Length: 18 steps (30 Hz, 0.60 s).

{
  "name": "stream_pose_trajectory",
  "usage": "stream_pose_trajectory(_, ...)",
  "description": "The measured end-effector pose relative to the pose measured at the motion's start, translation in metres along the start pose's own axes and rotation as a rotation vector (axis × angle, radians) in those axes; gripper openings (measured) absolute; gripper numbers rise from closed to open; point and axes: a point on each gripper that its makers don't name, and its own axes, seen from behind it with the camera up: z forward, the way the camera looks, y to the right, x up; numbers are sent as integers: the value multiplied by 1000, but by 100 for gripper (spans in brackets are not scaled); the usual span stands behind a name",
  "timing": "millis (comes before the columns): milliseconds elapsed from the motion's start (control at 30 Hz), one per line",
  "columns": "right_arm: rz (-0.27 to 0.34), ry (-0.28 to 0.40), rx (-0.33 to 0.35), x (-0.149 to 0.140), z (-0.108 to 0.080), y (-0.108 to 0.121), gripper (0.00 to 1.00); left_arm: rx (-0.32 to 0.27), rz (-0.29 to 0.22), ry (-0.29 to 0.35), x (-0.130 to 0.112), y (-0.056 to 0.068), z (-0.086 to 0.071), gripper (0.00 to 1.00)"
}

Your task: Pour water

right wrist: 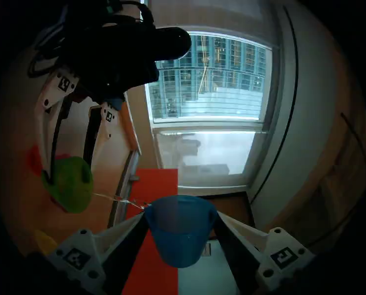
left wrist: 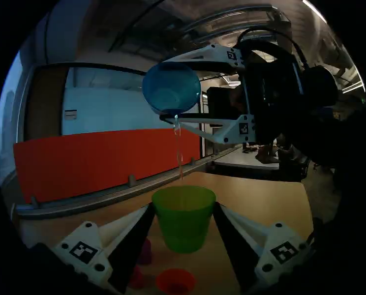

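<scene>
The left claw (left wrist: pixel 184 210) clamps an upright green cup (left wrist: pixel 184 226) above the desk (left wrist: pixel 266 196). Higher up, the right claw (right wrist: pixel 180 219) grips a tipped blue cup (right wrist: pixel 179 236), and a thin water stream (left wrist: pixel 177 147) falls from its rim into the green cup.

Colour findings, left gripper view unless stated.
On the green cup (left wrist: pixel 184 223): translucent lime green, plain.
On the blue cup (left wrist: pixel 171 88): translucent blue, plain.
On the left tongs (left wrist: pixel 184 209) and right tongs (right wrist: pixel 180 216): white fingers, black inner faces, black-and-white square markers.
On the table (left wrist: pixel 261 196): light wood tone.
On the wall panel (left wrist: pixel 104 160), far left: solid orange-red.
Near, low: red cup (left wrist: pixel 175 281), purple cup (left wrist: pixel 144 250), both plain.
</scene>
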Motion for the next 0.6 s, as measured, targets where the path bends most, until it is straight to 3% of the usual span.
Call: stream_pose_trajectory(600,-84,1,-7,3,2,-2,91,3,-2,2,0,-1,2,86)
